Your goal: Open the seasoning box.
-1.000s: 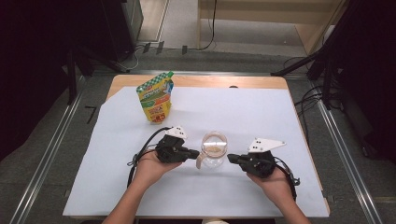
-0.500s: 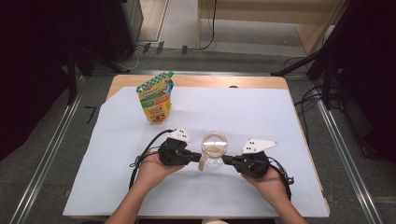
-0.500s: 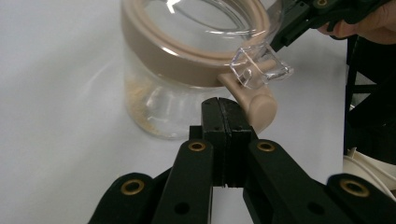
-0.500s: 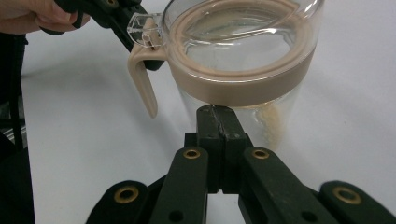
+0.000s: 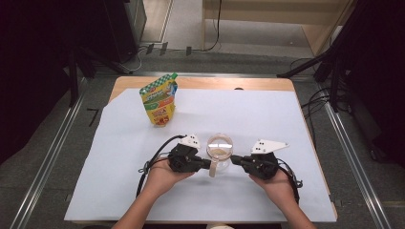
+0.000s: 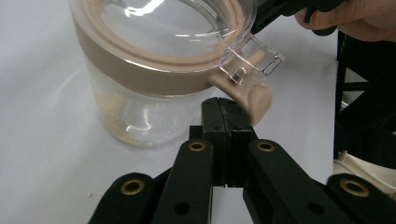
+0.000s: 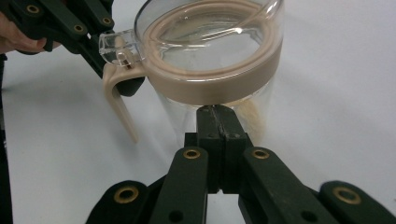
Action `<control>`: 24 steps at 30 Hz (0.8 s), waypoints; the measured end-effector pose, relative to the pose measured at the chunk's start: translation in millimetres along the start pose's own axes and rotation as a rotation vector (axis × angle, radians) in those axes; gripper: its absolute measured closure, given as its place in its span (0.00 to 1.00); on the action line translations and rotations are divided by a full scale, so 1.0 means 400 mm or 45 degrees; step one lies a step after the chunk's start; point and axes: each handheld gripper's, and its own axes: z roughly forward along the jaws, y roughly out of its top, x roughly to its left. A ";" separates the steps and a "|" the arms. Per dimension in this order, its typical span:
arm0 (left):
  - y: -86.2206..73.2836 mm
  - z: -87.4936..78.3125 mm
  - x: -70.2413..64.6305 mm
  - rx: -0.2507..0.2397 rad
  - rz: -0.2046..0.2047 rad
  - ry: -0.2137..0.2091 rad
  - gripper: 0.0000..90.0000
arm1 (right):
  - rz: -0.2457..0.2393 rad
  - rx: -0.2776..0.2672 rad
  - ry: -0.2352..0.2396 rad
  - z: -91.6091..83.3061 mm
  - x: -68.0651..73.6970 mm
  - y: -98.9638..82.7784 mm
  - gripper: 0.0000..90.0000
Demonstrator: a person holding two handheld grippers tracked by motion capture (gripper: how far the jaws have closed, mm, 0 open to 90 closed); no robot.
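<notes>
A clear glass jar with a beige lid band and a hinged latch stands on the white sheet; a little pale grain lies in its bottom. My left gripper is shut and empty. In the left gripper view its tips sit just under the beige latch lever of the jar. My right gripper is shut too. In the right gripper view its tips rest against the glass wall of the jar, below the band. The lever hangs at the left there.
A green and yellow snack pouch stands upright at the far left of the white sheet, which covers the wooden table. Cables trail from both grippers toward the near edge.
The left gripper has shifted slightly nearer and rightward, up to the jar's latch lever. The right gripper and the jar have stayed put.
</notes>
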 end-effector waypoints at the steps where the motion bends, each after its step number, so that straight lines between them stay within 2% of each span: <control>1: 0.001 0.002 -0.001 0.001 0.002 0.000 1.00 | -0.001 -0.004 -0.002 0.000 -0.002 0.000 1.00; 3: 0.002 0.006 -0.002 -0.008 0.001 -0.009 1.00 | 0.005 -0.006 -0.010 0.001 -0.004 0.000 1.00; 6: 0.007 0.017 -0.010 -0.049 -0.006 -0.062 0.99 | 0.001 -0.001 -0.012 0.001 -0.009 0.001 1.00; 7: 0.010 0.019 -0.014 -0.054 0.000 -0.062 0.99 | -0.001 -0.003 -0.012 0.001 -0.010 0.000 1.00; 12: 0.015 0.027 -0.018 -0.036 0.014 -0.077 0.98 | 0.009 0.014 -0.035 0.000 -0.008 -0.002 1.00; 14: 0.014 0.019 -0.015 -0.029 0.015 -0.072 0.97 | 0.039 0.023 -0.035 -0.009 -0.009 -0.001 1.00; 18: 0.009 -0.010 -0.004 -0.043 0.004 -0.071 0.97 | 0.028 -0.004 -0.028 -0.034 0.007 0.002 1.00; 22: 0.005 -0.031 0.005 -0.053 -0.005 -0.066 0.94 | 0.020 0.002 -0.011 -0.047 0.039 -0.002 1.00; 24: 0.003 -0.051 0.018 -0.051 -0.042 -0.046 0.88 | 0.013 0.001 -0.002 -0.051 0.057 -0.003 1.00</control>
